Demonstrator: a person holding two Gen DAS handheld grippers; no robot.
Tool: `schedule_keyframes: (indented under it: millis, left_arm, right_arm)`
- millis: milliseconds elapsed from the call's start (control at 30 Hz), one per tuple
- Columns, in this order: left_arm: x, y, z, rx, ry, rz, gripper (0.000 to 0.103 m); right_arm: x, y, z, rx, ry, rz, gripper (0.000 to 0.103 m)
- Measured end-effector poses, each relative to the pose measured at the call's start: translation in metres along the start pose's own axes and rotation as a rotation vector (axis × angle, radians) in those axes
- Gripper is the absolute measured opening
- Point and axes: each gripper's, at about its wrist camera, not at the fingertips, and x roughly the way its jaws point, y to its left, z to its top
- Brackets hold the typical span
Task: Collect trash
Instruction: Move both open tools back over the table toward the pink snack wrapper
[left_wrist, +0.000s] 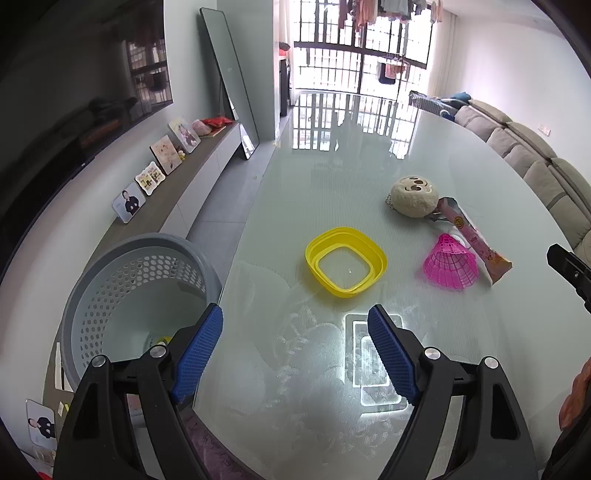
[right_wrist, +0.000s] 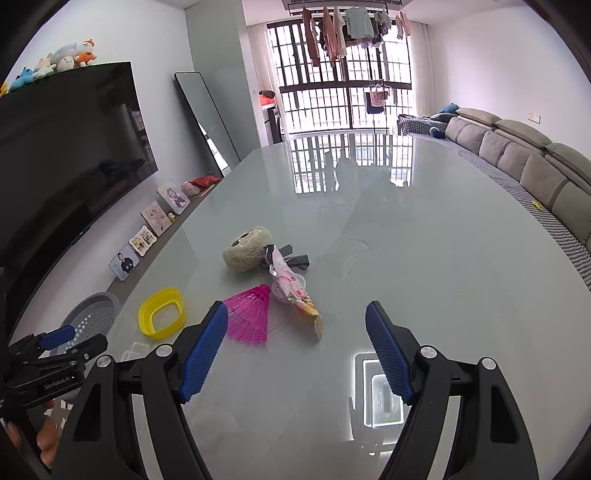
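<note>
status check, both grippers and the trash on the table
Left gripper jaws open, empty, by grey perforated basket. Right gripper open, empty, short of pink snack wrapper. Pink mesh cone touches wrapper.

Bright window (left_wrist: 354, 48) backlight, glare on table (left_wrist: 369, 122), fisheye-dark corners, sharp

Both wrist cameras look steeply down along their blue fingers, close over the glass table (left_wrist: 332, 155), toward the far window, sharing the yellow ring (left_wrist: 345, 261) at centre.
</note>
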Motion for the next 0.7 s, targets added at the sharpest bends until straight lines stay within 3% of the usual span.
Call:
schedule_keyframes:
  millis: [700]
  left_arm:
    - [0.012, -0.006, 0.004, 0.002, 0.014, 0.014, 0.080]
  right_arm:
    - [0.027, -0.022, 0.007, 0.006, 0.038, -0.018, 0.074]
